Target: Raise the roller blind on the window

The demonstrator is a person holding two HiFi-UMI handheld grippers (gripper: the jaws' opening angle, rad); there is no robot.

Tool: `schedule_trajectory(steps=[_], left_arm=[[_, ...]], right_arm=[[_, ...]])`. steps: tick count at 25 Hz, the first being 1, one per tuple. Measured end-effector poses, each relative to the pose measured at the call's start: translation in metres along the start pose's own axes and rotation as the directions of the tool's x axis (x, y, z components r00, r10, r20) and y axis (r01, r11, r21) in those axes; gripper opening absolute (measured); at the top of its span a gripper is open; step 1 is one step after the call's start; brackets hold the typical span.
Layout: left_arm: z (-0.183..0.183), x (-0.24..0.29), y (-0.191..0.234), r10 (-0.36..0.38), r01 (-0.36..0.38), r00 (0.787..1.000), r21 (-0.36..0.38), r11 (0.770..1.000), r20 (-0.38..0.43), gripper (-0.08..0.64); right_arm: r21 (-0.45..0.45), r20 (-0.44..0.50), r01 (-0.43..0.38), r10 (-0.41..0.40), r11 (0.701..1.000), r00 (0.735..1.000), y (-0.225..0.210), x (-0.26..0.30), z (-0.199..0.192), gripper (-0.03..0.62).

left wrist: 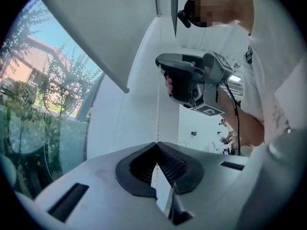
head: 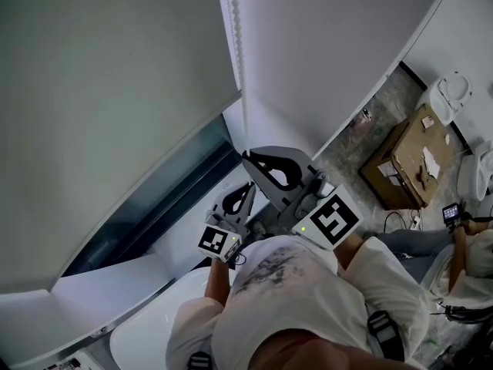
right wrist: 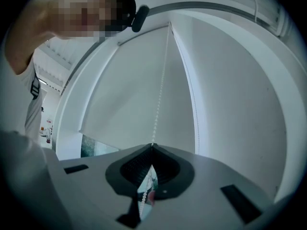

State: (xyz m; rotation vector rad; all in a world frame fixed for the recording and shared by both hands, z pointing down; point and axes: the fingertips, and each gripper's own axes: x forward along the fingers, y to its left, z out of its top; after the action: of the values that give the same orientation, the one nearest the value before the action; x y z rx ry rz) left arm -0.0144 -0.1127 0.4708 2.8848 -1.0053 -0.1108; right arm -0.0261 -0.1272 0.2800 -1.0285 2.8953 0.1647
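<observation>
Both the left gripper (left wrist: 157, 145) and right gripper (right wrist: 152, 146) clench the bead chain (right wrist: 160, 87) beside the part-lowered roller blind (head: 100, 91).

white roller blind (head: 100, 114), white bead chain (head: 236, 29) — brown cardboard box (head: 408, 156)

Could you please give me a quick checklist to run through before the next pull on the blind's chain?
1. Jaws of the right gripper shut on the bead chain: ok.
2. Jaws of the left gripper shut on the chain, below the right gripper: ok.
3. Chain runs straight up from the jaws, no snag visible: ok.
4. Gripped strand is the one that raises the blind: cannot tell.
5. The roller blind is fully raised: not ok; only a strip of window glass shows under it.
</observation>
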Motion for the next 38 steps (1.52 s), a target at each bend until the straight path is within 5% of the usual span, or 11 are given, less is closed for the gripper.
schedule_trajectory(steps=[24, 38], left_arm=[[-0.105, -0.006, 0.005, 0.012, -0.015, 0.998, -0.039, 0.999, -0.064, 0.006], [-0.088, -0.008, -0.007, 0.004, -0.013, 0.994, -0.082, 0.997, -0.108, 0.009]], right_arm=[[-0.070, -0.095, -0.037, 0.030, 0.997, 0.995, 0.017, -0.014, -0.102, 0.061], [-0.113, -0.114, -0.063, 0.050, 0.992, 0.992, 0.027, -0.016, -0.104, 0.061]])
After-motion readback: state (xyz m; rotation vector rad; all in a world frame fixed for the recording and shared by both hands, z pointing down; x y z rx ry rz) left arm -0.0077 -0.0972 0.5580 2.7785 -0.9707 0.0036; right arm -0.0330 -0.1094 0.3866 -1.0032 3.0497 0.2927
